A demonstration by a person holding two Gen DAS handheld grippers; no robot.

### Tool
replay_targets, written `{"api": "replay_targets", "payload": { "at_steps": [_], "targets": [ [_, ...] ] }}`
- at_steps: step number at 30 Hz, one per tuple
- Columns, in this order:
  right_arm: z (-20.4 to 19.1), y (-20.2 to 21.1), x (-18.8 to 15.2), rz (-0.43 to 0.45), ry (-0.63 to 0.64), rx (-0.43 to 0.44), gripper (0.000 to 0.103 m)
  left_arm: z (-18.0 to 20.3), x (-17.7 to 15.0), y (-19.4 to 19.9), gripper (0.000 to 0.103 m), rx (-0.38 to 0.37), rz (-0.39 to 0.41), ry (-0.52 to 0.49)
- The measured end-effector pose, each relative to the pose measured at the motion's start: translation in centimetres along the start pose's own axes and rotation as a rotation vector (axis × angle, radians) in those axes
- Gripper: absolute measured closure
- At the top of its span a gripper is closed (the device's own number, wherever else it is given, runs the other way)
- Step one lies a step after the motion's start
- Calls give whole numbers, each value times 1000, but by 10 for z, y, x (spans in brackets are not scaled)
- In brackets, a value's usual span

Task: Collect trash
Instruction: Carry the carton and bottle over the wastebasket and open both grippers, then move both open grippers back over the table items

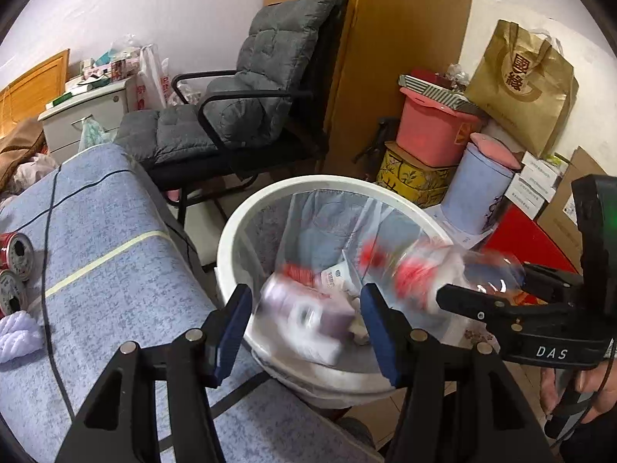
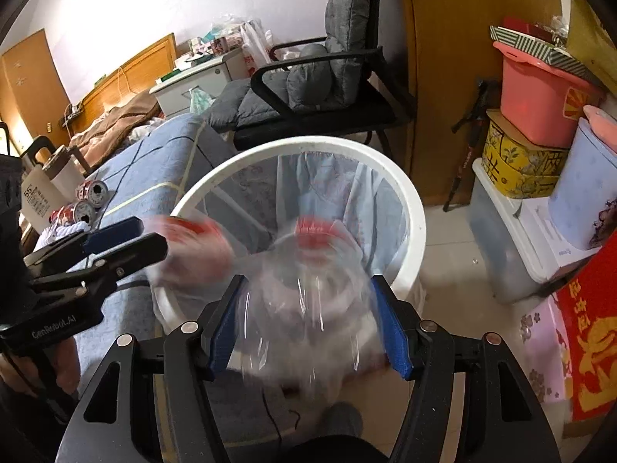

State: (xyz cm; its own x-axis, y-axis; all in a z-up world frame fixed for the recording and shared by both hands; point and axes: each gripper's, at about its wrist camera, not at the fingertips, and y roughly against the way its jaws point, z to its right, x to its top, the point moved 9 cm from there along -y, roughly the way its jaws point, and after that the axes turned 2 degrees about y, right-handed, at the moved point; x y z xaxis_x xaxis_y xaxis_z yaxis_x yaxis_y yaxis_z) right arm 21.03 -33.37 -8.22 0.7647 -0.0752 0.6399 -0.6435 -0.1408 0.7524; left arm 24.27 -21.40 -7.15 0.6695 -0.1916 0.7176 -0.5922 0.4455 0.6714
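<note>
A white trash bin (image 1: 270, 200) lined with a clear bag stands beside the blue-covered table (image 1: 115, 270); it also shows in the right wrist view (image 2: 405, 200). My left gripper (image 1: 304, 328) is open over the bin's near rim, with a blurred purple-and-white item (image 1: 304, 316) dropping between its fingers. My right gripper (image 2: 308, 324) is open, and a blurred clear plastic bottle with a red label (image 2: 308, 270) is between its pads over the bin; the bottle also shows in the left wrist view (image 1: 443, 274). Two red cans (image 1: 15, 266) lie on the table.
A grey cushioned chair (image 1: 246, 115) stands behind the bin. Stacked boxes, a pink tub (image 1: 435, 131) and a blue canister (image 1: 474, 193) crowd the right. A white rope (image 1: 19, 332) and a black cable (image 1: 50, 231) lie on the table. A thermos (image 2: 42, 189) stands near the cans.
</note>
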Motion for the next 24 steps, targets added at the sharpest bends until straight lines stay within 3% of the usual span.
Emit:
{"api": "replay_targets", "payload": {
  "at_steps": [14,24],
  "targets": [
    [-16,29,5,83,8,47,38,-18,-7,35,38,5,48,76],
    [-63,49,-3,117,72,119,38,-45,-26,81,38,56,103,153]
  ]
}}
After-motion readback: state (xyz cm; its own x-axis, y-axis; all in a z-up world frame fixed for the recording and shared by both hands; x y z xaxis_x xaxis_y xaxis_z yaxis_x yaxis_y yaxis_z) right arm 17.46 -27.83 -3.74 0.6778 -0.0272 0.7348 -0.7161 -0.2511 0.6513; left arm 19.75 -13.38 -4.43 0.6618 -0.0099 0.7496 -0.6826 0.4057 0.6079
